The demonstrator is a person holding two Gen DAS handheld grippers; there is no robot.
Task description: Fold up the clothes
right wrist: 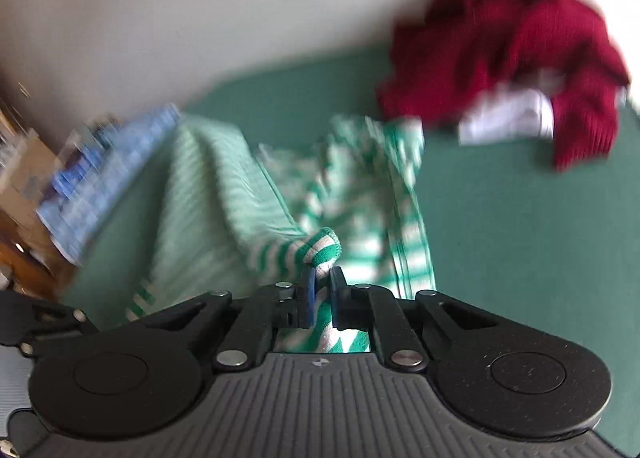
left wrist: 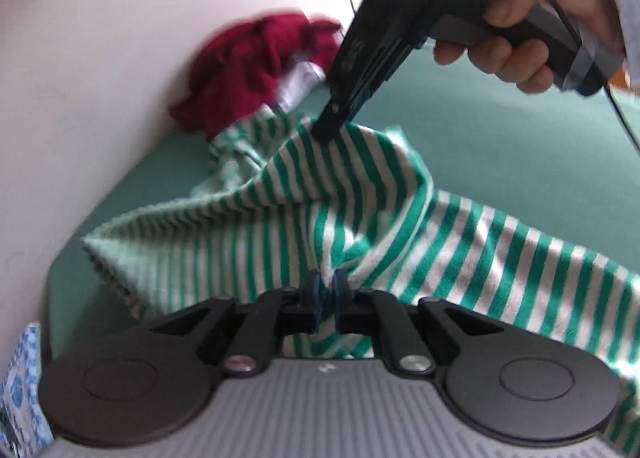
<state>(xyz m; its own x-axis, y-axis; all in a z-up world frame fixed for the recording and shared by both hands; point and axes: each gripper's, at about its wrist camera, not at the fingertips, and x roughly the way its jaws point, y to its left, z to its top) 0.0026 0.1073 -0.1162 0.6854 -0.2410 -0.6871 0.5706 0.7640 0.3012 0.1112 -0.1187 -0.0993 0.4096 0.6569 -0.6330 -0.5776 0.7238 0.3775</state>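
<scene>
A green-and-white striped garment lies rumpled on the green surface. My left gripper is shut on a bunch of its fabric near the camera. In the left wrist view my right gripper, held by a hand, pinches a raised peak of the same garment farther back. From the right wrist view, my right gripper is shut on a striped hem or cuff of the garment, and the rest of the cloth trails away blurred.
A dark red knitted garment is heaped at the back by the white wall, with a white item under it. A blue-and-white checked cloth lies at the left edge. Green surface to the right is bare.
</scene>
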